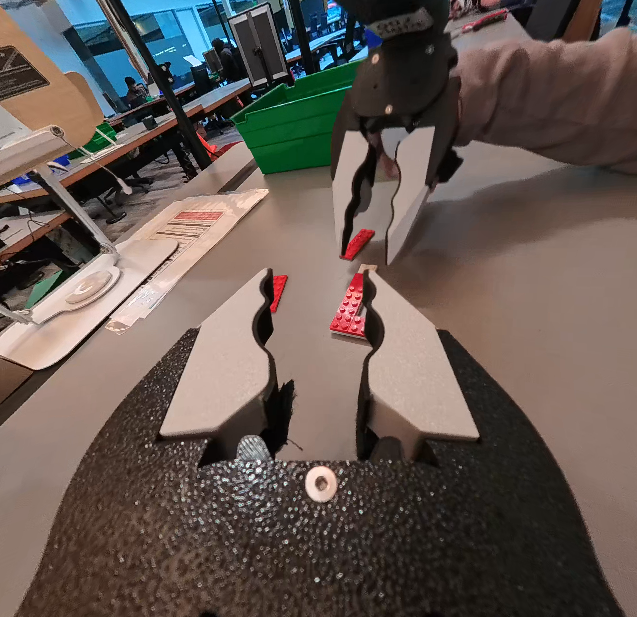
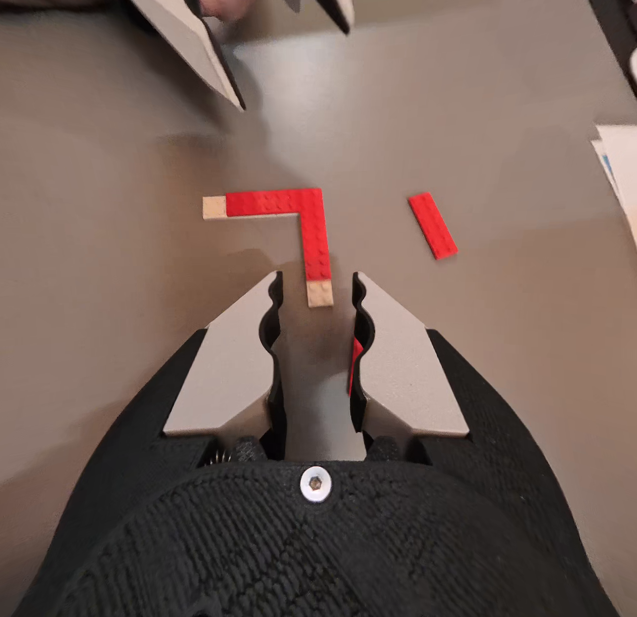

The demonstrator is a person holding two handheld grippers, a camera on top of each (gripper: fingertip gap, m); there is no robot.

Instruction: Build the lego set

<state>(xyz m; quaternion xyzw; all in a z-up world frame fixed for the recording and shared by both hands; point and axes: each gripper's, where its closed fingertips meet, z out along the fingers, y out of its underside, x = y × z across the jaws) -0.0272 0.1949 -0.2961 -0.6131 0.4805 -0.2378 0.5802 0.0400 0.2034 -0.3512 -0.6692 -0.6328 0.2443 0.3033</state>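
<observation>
Early stage: red L-shaped frame (image 2: 312,218) on tan plates sits mid-table (image 2: 103,187), half built. Two loose red plates remain, one far right (image 2: 433,225), one under right gripper (image 1: 364,258). Left gripper (image 1: 316,279) open, empty; right gaping too, clamping nothing.

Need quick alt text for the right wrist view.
An open right hand-held gripper hovers over an L-shaped red assembly with tan ends on a grey table; a loose red plate lies to its right.

left gripper (image 1: 317,273): hanging low, jaws gaping, nothing in them
right gripper (image 2: 317,273): tilting down, jaws gaping
sleeve (image 1: 551,101): reaching in from the right
</observation>
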